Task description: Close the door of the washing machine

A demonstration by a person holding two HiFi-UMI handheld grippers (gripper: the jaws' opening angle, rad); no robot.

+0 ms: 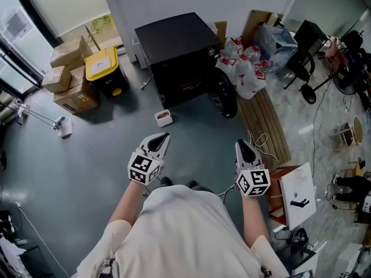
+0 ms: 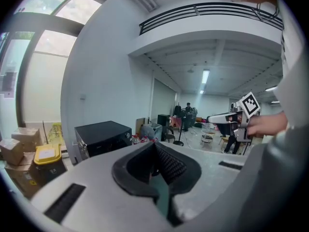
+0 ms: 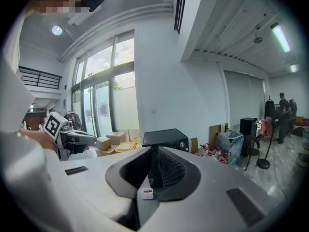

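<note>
Both grippers are held low in front of the person, the left gripper (image 1: 162, 138) and right gripper (image 1: 241, 145) each with jaws pressed together on nothing. Bare grey floor (image 1: 87, 167) lies open ahead and out to 9 o'clock. A small white tray (image 1: 164, 117) sits at 12, just short of the black washing machine (image 1: 177, 45). Its round door (image 1: 225, 94) stands swung out at 1 o'clock, its edge near the wooden slats (image 1: 268, 126) at 2. A yellow bin (image 1: 103, 67) and cardboard boxes (image 1: 72, 91) crowd 10 o'clock.
</note>
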